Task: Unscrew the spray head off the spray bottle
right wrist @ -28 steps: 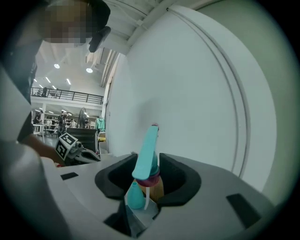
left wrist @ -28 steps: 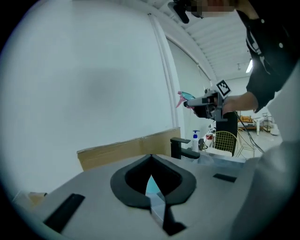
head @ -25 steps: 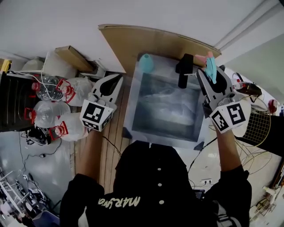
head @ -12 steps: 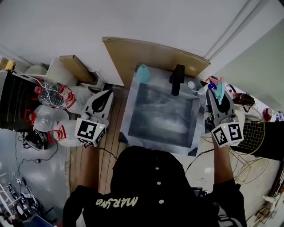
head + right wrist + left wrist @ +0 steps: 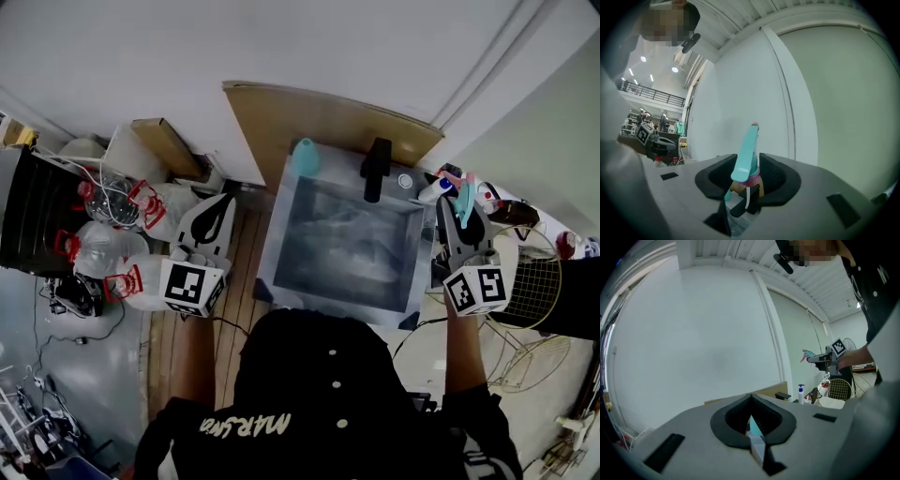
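Observation:
The teal spray bottle (image 5: 304,156) stands headless at the sink's (image 5: 277,234) back left corner. Its teal spray head (image 5: 463,201), pink at the nozzle, is clamped in my right gripper (image 5: 459,204), which hangs to the right of the sink. In the right gripper view the spray head (image 5: 746,149) sticks up from between the jaws of my right gripper (image 5: 747,169). My left gripper (image 5: 217,208) is shut and empty, held left of the sink over the wooden floor. The left gripper view shows my left gripper (image 5: 751,399) with its jaws together, and the right gripper (image 5: 821,358) far off.
A black faucet (image 5: 377,169) rises at the sink's back edge, with a wooden board (image 5: 319,112) behind it. Several clear jugs with red caps (image 5: 112,253) and a cardboard box (image 5: 164,145) lie at the left. A wire basket (image 5: 539,272) and small bottles (image 5: 441,187) sit at the right.
My right gripper has carried the spray head rightward, from beside the faucet to past the sink's right edge. The left gripper has drawn back a little from the sink.

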A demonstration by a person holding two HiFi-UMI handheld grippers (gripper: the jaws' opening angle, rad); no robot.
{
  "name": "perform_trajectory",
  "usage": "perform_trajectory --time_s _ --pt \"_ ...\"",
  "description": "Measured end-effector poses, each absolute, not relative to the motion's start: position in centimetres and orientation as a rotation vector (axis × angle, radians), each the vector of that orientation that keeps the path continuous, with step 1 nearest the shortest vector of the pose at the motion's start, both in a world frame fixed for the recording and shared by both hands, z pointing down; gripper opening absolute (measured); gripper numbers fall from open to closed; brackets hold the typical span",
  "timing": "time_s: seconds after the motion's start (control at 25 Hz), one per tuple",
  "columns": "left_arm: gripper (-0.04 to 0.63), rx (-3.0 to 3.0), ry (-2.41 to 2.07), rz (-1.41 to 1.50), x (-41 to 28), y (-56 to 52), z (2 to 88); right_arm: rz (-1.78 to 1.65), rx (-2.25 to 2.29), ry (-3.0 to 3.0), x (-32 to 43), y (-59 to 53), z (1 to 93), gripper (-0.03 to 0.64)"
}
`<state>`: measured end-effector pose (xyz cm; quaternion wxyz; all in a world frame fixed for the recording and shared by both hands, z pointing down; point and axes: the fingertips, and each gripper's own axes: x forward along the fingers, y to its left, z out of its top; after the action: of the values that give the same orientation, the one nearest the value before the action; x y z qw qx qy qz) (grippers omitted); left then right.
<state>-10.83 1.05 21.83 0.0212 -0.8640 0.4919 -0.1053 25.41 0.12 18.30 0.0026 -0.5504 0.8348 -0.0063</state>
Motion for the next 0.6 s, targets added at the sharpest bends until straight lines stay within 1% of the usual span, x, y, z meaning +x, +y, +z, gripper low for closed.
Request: perform_trajectory --time_s 0.6 --pt "0.025 -2.651 1.479 -0.356 -9.2 0.9 21.5 0.033 -1.722 2.646 24.2 0.3 18.5 0.160"
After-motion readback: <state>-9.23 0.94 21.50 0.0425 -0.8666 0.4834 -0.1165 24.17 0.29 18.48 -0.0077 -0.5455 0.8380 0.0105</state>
